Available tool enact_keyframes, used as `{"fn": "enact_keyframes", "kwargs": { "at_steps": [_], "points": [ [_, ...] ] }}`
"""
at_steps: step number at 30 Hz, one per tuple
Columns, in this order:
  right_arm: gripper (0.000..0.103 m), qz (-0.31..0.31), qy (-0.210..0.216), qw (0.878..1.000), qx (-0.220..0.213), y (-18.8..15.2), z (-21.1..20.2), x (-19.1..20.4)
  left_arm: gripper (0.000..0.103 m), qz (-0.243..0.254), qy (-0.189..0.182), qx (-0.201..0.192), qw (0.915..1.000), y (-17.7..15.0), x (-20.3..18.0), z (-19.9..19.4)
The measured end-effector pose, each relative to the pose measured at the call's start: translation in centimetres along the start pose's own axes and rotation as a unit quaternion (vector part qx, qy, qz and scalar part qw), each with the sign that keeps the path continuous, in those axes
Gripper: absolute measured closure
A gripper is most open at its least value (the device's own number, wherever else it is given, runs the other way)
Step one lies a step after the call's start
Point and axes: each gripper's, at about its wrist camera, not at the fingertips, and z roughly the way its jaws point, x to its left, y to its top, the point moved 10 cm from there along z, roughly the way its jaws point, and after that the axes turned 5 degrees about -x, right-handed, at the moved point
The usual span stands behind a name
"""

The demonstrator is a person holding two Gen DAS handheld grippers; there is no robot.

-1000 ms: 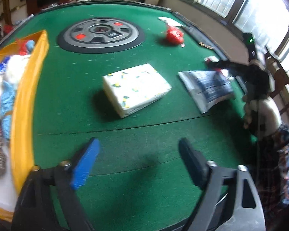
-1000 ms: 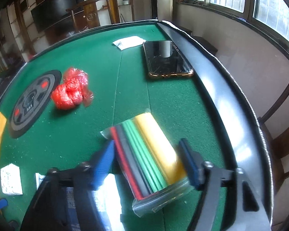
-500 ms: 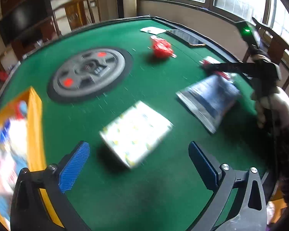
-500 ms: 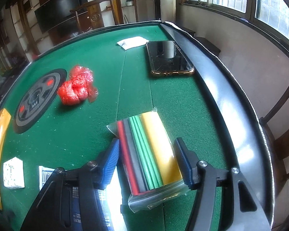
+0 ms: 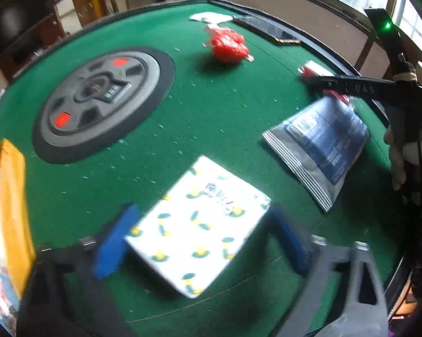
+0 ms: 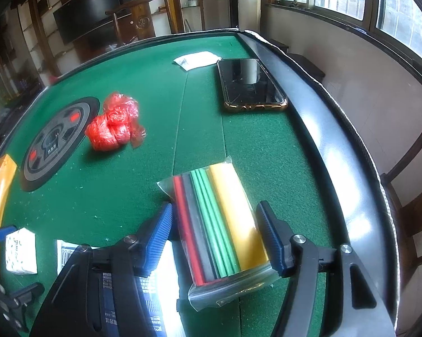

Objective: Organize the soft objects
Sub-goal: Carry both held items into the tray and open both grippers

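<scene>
The tissue pack is lying between the left gripper's closing, still-open jaws. The clear bag of coloured strips is sitting between the right gripper's half-open jaws, ungripped. A dark blue pouch is lying rightward, a red bag beyond.

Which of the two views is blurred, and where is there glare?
Left wrist view: motion blur smears the tissue pack and the left gripper. Right wrist view: sharp, but window glare whitens the dark pouch and the table's black rim.
</scene>
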Motion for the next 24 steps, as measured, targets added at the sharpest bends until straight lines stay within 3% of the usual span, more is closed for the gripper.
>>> {"fn": "enact_keyframes", "kwargs": {
  "at_steps": [11, 15, 19, 24],
  "points": [
    [0.046, -0.016, -0.007, 1.0, 0.002, -0.2, 0.0, 0.1, 0.021, -0.047, -0.022, -0.051, 0.9973, -0.3, -0.4, -4.8],
    [0.061, -0.02, -0.002, 1.0, -0.003, -0.3, -0.2, 0.3, 0.021, -0.078, -0.021, -0.073, 0.994, -1.0, 1.0, -8.4],
    [0.065, 0.005, 0.019, 1.0, -0.011, -0.1, -0.5, 0.0, 0.021, -0.154, -0.039, -0.094, 0.9827, -2.7, 4.4, -11.3],
    [0.065, 0.032, 0.037, 0.998, -0.04, 0.7, -1.2, -0.4, 0.021, -0.223, 0.011, -0.115, 0.9678, -7.1, 10.5, -15.3]
  ]
}}
